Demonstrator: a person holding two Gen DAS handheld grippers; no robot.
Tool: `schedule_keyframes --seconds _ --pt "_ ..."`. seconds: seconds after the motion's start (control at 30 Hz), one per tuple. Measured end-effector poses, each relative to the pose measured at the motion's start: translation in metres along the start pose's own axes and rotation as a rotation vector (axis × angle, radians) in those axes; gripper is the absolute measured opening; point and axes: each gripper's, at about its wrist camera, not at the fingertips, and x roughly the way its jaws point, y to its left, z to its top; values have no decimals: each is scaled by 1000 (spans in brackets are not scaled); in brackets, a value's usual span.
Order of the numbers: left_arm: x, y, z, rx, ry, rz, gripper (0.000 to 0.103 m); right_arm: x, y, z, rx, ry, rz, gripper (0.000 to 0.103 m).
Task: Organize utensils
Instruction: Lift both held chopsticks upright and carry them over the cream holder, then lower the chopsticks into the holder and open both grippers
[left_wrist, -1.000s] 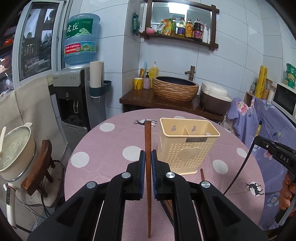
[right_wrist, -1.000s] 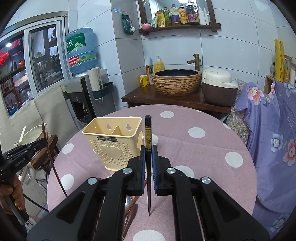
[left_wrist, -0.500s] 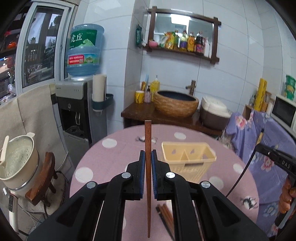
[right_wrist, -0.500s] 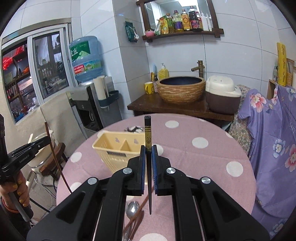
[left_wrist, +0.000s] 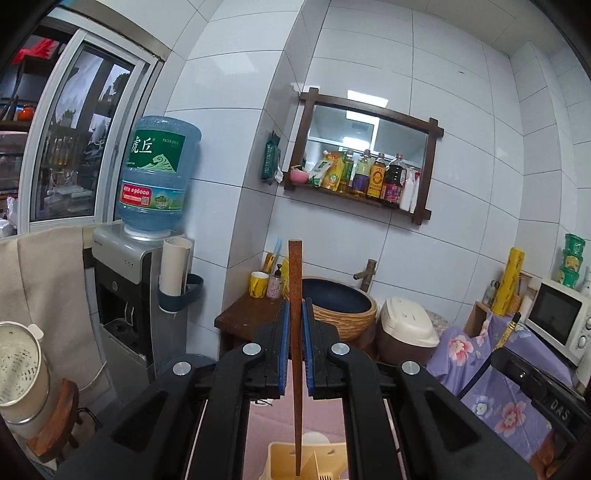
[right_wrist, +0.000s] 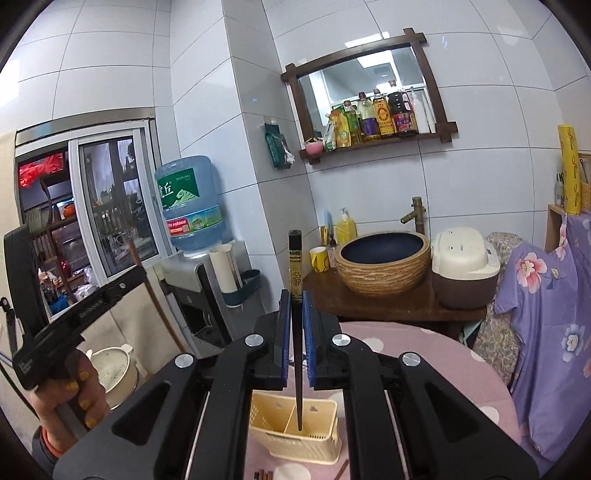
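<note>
My left gripper (left_wrist: 295, 314) is shut on a brown wooden chopstick (left_wrist: 295, 332) held upright; its thin tip hangs over the cream plastic utensil holder (left_wrist: 317, 469) at the bottom edge. My right gripper (right_wrist: 295, 306) is shut on a black chopstick (right_wrist: 295, 295) with gold lettering, also upright, its tip over the divided cream holder (right_wrist: 295, 432) on the pink polka-dot table (right_wrist: 424, 369). The left gripper with its brown chopstick shows at the left of the right wrist view (right_wrist: 74, 306).
More chopsticks lie on the table in front of the holder (right_wrist: 264, 474). Behind the table stand a wooden counter with a woven basin (right_wrist: 384, 258), a rice cooker (right_wrist: 465, 266) and a water dispenser (left_wrist: 155, 177). A purple floral cloth (right_wrist: 546, 314) hangs at the right.
Both grippers have risen and tilted upward with their chopsticks, so the holder and table have dropped to the bottom of both views. Both chopstick tips now hang over the holder.
</note>
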Motion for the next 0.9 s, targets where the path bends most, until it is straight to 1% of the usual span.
schedule_keyframes --seconds 0.07,0.13,0.17,0.33,0.5,0.7,0.77,0.9 --pt "12 -3 -12 -7 -5 26 8 13 1 -11 -8 5 -22 7" --pt "23 -6 -25 -1 -4 52 8 30 1 -27 -11 32 -42 7" --pt "28 -6 -30 1 4 51 8 36 0 -34 -8 42 -48 7" --pt "49 1 -73 -5 104 53 8 66 -7 -73 9 133 -60 7" --pt "61 11 -106 -4 189 54 8 78 -12 -101 13 189 -54 7" --pt "72 22 -126 -16 257 59 8 88 -13 -120 22 236 -49 7" --pt "76 24 -130 -11 274 62 8 87 -14 -121 19 228 -54 7" --pt "78 25 -134 4 270 72 8 88 -15 -122 27 226 -53 7"
